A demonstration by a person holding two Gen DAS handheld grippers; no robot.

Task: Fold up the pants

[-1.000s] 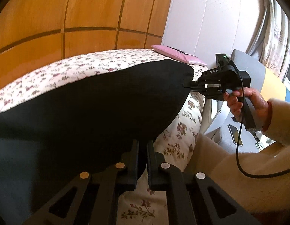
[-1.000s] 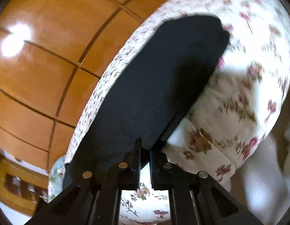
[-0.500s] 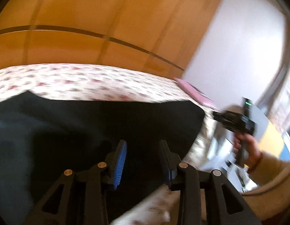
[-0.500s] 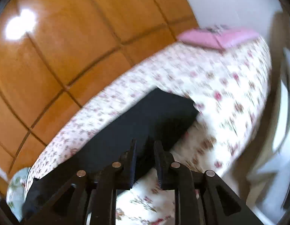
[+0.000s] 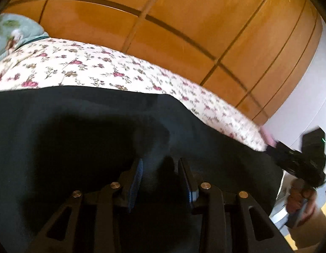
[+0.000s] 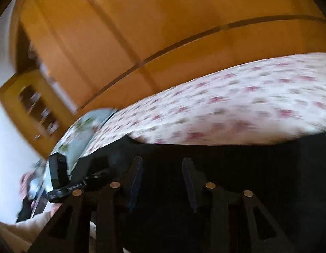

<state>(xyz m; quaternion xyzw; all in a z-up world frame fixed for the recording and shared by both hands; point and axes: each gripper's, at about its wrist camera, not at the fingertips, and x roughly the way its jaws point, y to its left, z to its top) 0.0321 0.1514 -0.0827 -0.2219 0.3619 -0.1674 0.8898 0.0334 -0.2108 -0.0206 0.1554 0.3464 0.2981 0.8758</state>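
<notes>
**Two grippers apart above dark pants on the bed**

Two black two-finger grippers hang over the black fabric pants (image 5: 82,139), which lie flat across the near part of the floral-print bed cover (image 5: 95,69), their far edge running along it. The left gripper (image 5: 159,175) has its blue-padded jaws parted, nothing between them. The right gripper (image 6: 163,172) is opening its jaws, also with nothing caught; it shows blurred at the pants' right end in the left view. Orange wooden wall panels (image 5: 184,31) rise behind the bed. A pale green floral pillow (image 5: 13,31) sits at the left end.
</notes>
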